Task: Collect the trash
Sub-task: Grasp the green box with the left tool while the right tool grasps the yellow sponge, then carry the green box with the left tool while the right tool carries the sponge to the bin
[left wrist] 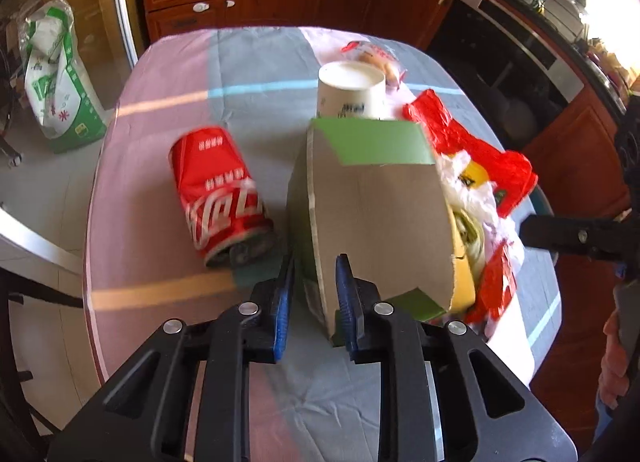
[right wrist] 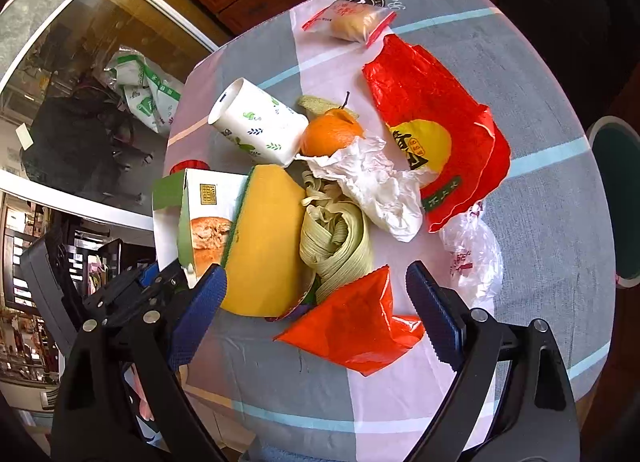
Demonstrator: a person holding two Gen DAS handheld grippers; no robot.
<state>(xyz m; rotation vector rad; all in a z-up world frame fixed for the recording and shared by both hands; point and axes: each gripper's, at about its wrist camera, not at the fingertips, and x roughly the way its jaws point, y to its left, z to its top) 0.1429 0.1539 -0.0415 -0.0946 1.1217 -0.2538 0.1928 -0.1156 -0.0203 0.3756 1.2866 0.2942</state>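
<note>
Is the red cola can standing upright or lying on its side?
Lying on its side: the red cola can rests lengthwise on the tablecloth, one end facing the camera.

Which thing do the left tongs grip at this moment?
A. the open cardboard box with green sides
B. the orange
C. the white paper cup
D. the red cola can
A: the blue pads of the left tongs press on the wall of the cardboard box, while the cola can lies apart beside it and the paper cup sits behind.
</note>
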